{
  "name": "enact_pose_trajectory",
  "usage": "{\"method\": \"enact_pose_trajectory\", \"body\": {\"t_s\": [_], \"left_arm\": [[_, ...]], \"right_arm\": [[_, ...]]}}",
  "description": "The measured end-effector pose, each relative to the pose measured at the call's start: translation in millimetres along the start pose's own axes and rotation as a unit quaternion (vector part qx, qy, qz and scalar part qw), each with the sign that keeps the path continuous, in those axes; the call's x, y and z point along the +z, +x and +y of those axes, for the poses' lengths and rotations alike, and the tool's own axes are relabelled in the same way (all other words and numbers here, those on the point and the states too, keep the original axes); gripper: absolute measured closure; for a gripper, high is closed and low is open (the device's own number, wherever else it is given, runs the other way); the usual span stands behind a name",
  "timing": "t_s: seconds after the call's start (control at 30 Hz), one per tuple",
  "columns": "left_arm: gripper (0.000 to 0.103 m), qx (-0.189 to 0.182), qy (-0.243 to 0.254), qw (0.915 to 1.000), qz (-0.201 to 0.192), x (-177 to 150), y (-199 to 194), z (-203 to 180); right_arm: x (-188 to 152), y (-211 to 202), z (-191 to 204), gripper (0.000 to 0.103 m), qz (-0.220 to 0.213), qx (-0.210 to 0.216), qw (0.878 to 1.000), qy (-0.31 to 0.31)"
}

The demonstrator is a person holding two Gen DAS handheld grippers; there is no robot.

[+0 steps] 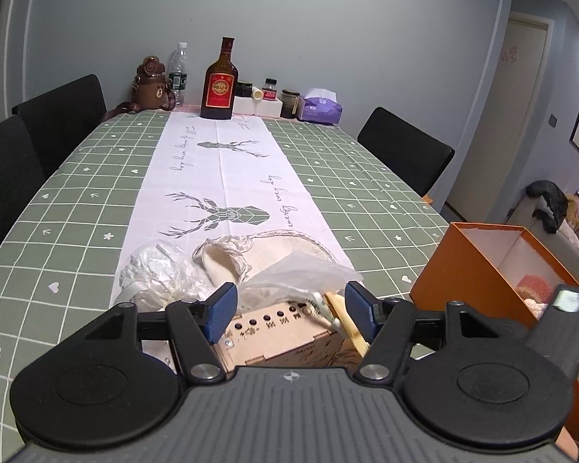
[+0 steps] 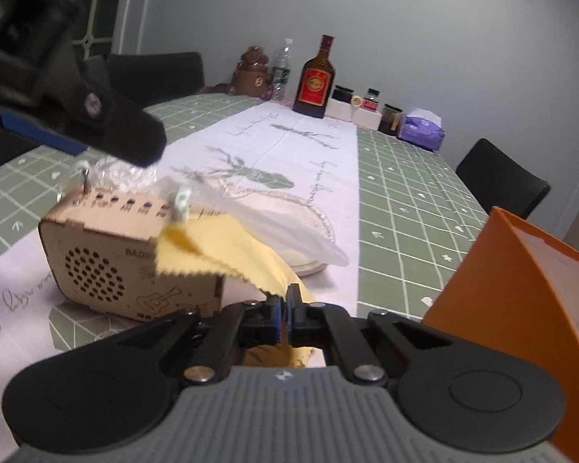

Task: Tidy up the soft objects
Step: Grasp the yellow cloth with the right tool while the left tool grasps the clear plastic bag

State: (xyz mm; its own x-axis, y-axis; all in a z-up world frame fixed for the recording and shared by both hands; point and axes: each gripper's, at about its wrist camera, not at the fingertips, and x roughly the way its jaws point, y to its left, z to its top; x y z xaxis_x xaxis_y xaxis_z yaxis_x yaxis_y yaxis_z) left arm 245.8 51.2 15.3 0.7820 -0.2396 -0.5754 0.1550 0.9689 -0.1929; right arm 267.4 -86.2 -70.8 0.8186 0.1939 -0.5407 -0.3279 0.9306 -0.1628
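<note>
My right gripper (image 2: pixel 287 305) is shut on a yellow cloth (image 2: pixel 227 250) that drapes from the top of a small wooden radio box (image 2: pixel 108 270). My left gripper (image 1: pixel 289 305) is open and empty above the same wooden box (image 1: pixel 285 332). A clear plastic bag (image 1: pixel 293 274) lies over the box; it also shows in the right wrist view (image 2: pixel 281 227). A cream fabric piece (image 1: pixel 258 254) and a crumpled white bag (image 1: pixel 158 270) lie just beyond. An open orange box (image 1: pixel 494 262) stands to the right, with pink soft items inside (image 1: pixel 532 289).
The table (image 1: pixel 58 208) has a green checked cloth and a white runner (image 1: pixel 227 177). At its far end stand a brown liquor bottle (image 1: pixel 219 85), a water bottle, a bear flask, jars and a purple tissue pack (image 1: pixel 320 108). Black chairs (image 1: pixel 405 150) line both sides.
</note>
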Motion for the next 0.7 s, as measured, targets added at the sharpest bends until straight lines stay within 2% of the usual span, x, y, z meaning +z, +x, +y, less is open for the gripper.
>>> {"method": "enact_pose_trajectory", "body": {"t_s": [0.03, 0.07, 0.17, 0.27, 0.37, 0.53, 0.6, 0.7], "left_arm": [[0.017, -0.003, 0.004, 1.0000, 0.006, 3, 4, 0], [0.016, -0.008, 0.010, 0.9998, 0.013, 7, 9, 0], [0.015, -0.019, 0.019, 0.9989, 0.040, 14, 26, -1], [0.015, -0.043, 0.030, 0.9963, 0.068, 18, 45, 2], [0.015, -0.052, 0.029, 0.9936, 0.097, 23, 62, 7], [0.016, -0.060, 0.004, 0.9862, 0.154, 29, 82, 16], [0.017, -0.055, -0.014, 0.9839, 0.169, 30, 86, 19], [0.030, -0.055, -0.027, 0.9804, 0.187, 31, 90, 19]], "right_arm": [[2, -4, -4, 0.103, 0.000, 0.000, 1.000, 0.014], [5, -8, -9, 0.103, 0.000, 0.003, 1.000, 0.029], [12, -18, -19, 0.103, -0.001, 0.005, 0.998, 0.062], [16, -27, -24, 0.103, -0.006, -0.002, 0.998, 0.065], [18, -32, -27, 0.103, -0.004, -0.001, 0.998, 0.068], [17, -34, -30, 0.103, -0.001, -0.004, 0.998, 0.070], [16, -35, -28, 0.103, -0.005, -0.009, 0.998, 0.062], [15, -38, -26, 0.103, -0.007, -0.013, 0.998, 0.056]]}}
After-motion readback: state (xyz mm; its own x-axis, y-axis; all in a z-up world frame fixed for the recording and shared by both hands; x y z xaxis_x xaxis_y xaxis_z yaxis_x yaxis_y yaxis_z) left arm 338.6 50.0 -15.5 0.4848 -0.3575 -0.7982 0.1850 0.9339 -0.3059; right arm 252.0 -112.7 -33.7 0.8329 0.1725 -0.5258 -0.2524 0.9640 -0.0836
